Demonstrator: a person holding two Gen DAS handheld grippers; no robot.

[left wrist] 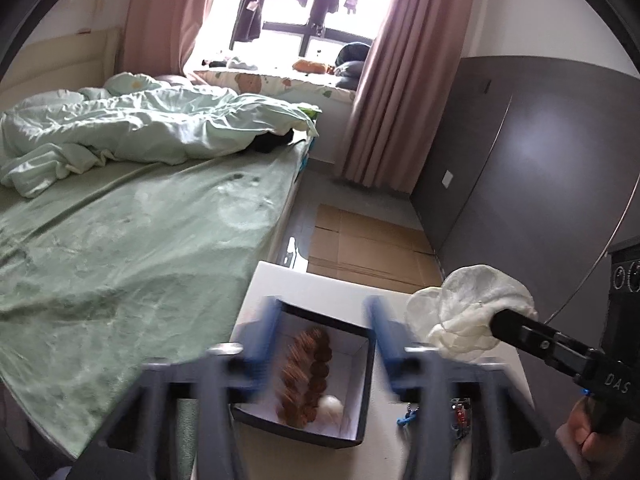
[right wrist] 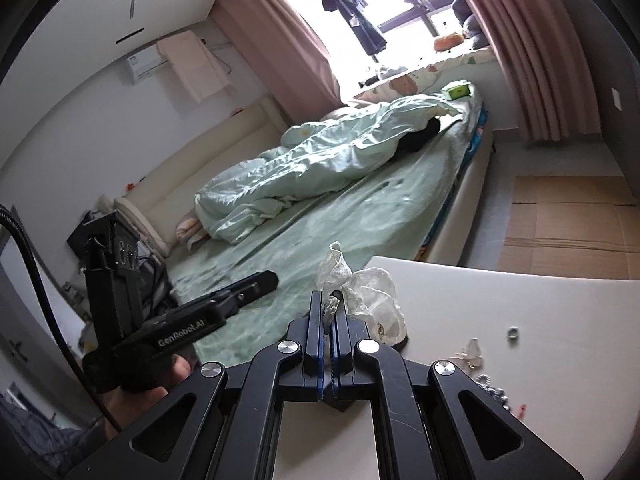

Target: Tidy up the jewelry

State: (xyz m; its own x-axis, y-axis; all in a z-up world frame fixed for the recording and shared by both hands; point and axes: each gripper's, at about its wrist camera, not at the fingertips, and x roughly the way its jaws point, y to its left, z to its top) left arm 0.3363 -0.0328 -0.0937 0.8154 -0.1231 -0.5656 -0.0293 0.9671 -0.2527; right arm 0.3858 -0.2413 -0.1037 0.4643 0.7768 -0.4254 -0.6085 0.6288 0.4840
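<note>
White tabletop (right wrist: 500, 320) by the bed, and on it sits an open dark-sided cardboard box with a white inside (left wrist: 352, 412). Over to the right, a small silver ring (right wrist: 511, 333), a pale trinket (right wrist: 472, 350), a silver chain (right wrist: 494, 390) and a blue cord (left wrist: 406, 418) lie loose.

The left gripper (left wrist: 320, 344) shows only as motion blur — its blue fingers (left wrist: 262, 336) smeared; the brown beads (left wrist: 306, 376) in the box (left wrist: 362, 400) beneath are soft too. Small pieces at the table (right wrist: 520, 300) edge — a ring-like bit (right wrist: 511, 333), a chain (right wrist: 494, 390) — are too small to identify.
</note>
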